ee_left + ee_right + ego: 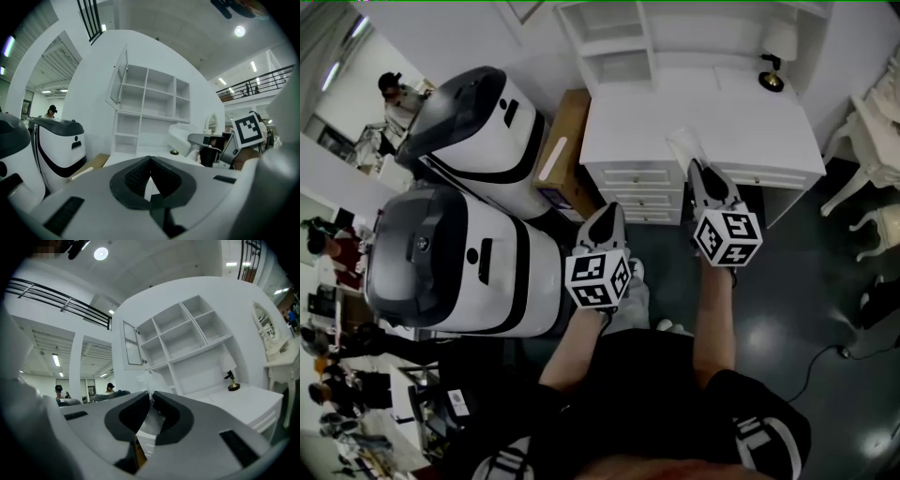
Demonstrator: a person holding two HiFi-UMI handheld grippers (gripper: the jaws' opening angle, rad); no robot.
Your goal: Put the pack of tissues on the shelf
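The task looks about half done. The pack of tissues (682, 145) is picked up but not yet placed. The right gripper (697, 171) is clenched on a thin edge of the pack's wrapper, and the pack hangs in the air over the front of the white counter (703, 117). In the right gripper view, crumpled clear plastic sticks out past the tips of the nearly closed jaws. The left gripper (607, 210) is beside it, lower and off the counter's left front corner. Its jaws are pressed together with nothing between them.

What is left, as I judge it, is to carry the pack across the counter to the shelf (614, 49) against the wall, set it in a compartment and let go.

Every compartment of the shelf that the gripper views show is bare. That includes the tall openings at the bottom and the smaller ones above. A glass door (131, 344) at its upper left stands open. The counter top holds only a small lamp (778, 47) near its back right corner. The drawers (637, 174) in the counter's front are all pushed in, so their contents cannot be seen. A cardboard box (565, 141) sits on the floor to the left of the counter, apparently closed.
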